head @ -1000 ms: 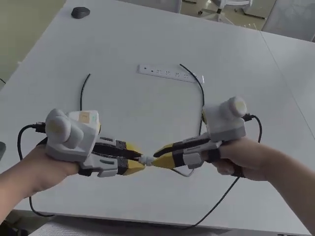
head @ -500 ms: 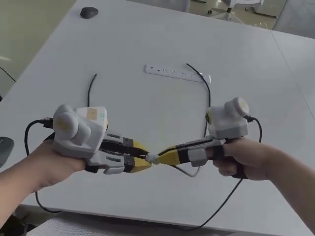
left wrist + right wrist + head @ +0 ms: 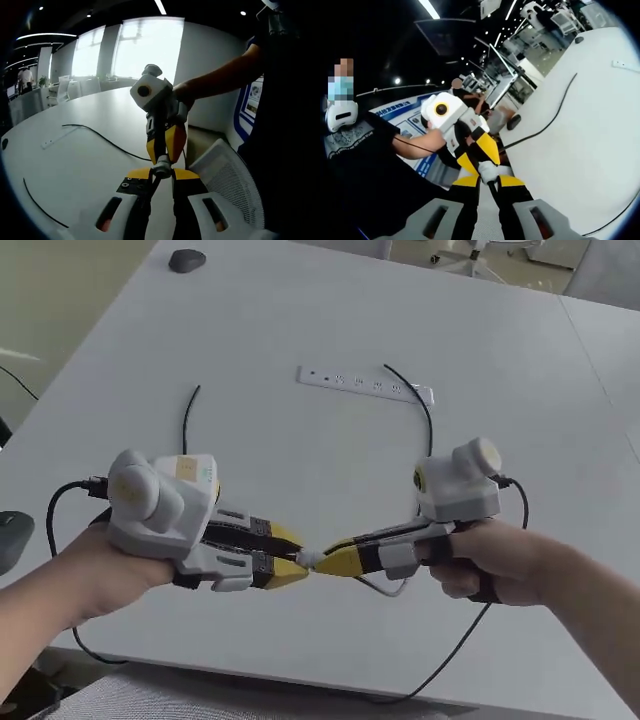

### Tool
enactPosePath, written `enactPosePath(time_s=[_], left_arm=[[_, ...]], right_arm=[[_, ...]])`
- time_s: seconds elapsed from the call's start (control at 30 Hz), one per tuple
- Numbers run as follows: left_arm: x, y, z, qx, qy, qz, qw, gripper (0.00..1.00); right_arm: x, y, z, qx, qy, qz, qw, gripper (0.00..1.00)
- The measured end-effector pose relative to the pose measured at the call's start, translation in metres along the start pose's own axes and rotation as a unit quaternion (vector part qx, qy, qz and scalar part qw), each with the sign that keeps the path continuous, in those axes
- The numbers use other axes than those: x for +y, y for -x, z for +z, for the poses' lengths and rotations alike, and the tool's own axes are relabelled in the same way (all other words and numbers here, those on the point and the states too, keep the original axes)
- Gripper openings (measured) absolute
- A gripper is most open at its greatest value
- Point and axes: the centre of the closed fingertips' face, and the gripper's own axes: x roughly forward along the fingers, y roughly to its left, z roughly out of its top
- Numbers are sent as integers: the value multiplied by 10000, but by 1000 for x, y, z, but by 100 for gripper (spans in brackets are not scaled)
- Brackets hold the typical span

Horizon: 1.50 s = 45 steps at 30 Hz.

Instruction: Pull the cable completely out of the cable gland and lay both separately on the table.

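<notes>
Fingers (image 3: 278,576) of the left gripper (image 3: 297,562) are closed down on the small pale cable gland (image 3: 308,560), held in the air above the near edge of the table (image 3: 300,460). Meeting it tip to tip, the right gripper (image 3: 322,562) is pinched shut on the cable (image 3: 493,192) just behind the gland. Cable not yet withdrawn. Risk: both holds are fingertip-only, so a sharp pull could slip either one and drop the gland past the table edge.
</notes>
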Motion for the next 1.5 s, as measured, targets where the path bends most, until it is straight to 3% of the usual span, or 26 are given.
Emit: enactPosePath(time_s=[0.13,0.37,0.43,0.57,0.67,0.7,0.8,0.87,0.9,1.0,1.03,1.1,1.17,1.27,1.5], left_arm=[[1,-2,1,-2,208,16,9998,15],[-1,-3,-1,32,298,-16,9995,15],[-1,-3,-1,-5,378,-30,9993,15],[-1,-1,1,-37,676,-80,9977,15],[0,0,2,-55,628,-77,9980,15],[-1,0,2,-60,650,-105,9978,15],[-3,1,2,-69,748,-159,9970,15],[-3,1,2,-61,807,-191,9965,15],[-3,1,1,-49,923,-207,9955,15],[-4,2,-1,-5,1106,-268,9935,15],[-5,2,-1,9,1144,-270,9931,15],[-6,2,-2,23,1170,-285,9927,15],[-7,3,-2,15,1191,-291,9925,15],[-8,3,-4,31,1219,-306,9921,15],[-9,3,-6,35,1227,-299,9920,15]], right_arm=[[-1,2,0,14,295,-150,9995,8],[1,0,-3,198,805,-350,9959,7],[1,0,-2,208,984,-437,9940,7],[3,-1,-1,243,1567,-722,9847,7],[3,0,1,293,2006,-977,9743,7],[3,0,0,344,2230,-1061,9684,7],[2,0,0,369,2536,-1232,9587,7],[2,0,-1,412,2818,-1366,9488,7],[2,-1,-1,438,3038,-1485,9401,7],[4,-3,-3,542,3490,-1695,9201,7],[4,-4,-4,614,3696,-1766,9102,7],[4,-5,-5,672,3943,-1879,8971,7],[4,-5,-5,697,4114,-1952,8876,7],[4,-7,-8,743,4212,-2005,8814,8],[3,-7,-8,768,4165,-2047,8825,8]])
